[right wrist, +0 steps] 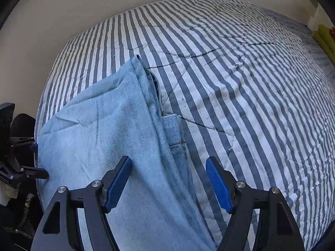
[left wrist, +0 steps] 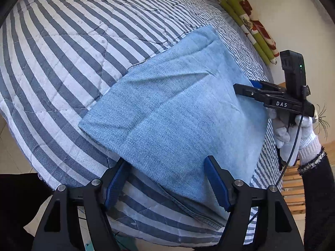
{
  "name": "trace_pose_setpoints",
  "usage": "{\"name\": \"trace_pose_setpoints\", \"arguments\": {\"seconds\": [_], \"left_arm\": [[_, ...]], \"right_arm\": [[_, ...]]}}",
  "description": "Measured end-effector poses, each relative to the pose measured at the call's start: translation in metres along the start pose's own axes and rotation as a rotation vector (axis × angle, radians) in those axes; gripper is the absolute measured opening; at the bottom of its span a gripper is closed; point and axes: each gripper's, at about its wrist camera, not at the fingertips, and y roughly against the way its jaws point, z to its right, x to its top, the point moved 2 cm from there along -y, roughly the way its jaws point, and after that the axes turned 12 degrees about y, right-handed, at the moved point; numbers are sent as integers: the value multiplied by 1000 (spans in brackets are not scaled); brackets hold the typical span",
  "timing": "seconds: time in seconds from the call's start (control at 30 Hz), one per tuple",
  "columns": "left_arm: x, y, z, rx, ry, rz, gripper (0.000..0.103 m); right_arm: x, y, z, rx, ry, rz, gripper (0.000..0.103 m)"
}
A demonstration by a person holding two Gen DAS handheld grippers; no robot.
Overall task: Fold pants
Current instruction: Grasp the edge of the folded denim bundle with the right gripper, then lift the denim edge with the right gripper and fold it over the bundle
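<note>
The light blue denim pants (left wrist: 173, 113) lie folded into a thick rectangular packet on the bed's blue-and-white striped quilted cover (left wrist: 62, 67), close to its near edge. The top layer is mostly smooth, with a few shallow creases. From the right wrist view, one side of the packet shows stacked layers, with a hem or waistband piece (right wrist: 172, 129) poking out beside them; which of the two it is, I cannot quite tell.

The left hand-held gripper (left wrist: 167, 185) hangs over the near edge of the pants with its blue-padded jaws spread wide, clamping nothing; the cloth lies below them. The right hand-held gripper (right wrist: 168, 185) is likewise released, jaws apart above the layered side of the packet, one finger over denim and the other over the striped cover. In the left wrist view it pokes in from the right over the far side of the pants, held by a hand in a white knitted glove (left wrist: 293, 133) with a dark sleeve (left wrist: 320, 198).

A rolled green, white and red patterned cloth (left wrist: 251, 27) lies along the far edge of the bed by the wall.
</note>
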Motion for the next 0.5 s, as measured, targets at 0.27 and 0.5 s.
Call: {"name": "trace_pose_setpoints", "arguments": {"seconds": [0.27,0.5], "left_arm": [[1,-2,6,-30,19,60,63],[6,-2,11,-47,23,58,41]], "right_arm": [[-6,-24,10,286,-71,48,62],[-9,-10,0,272,-129,76,26]]}}
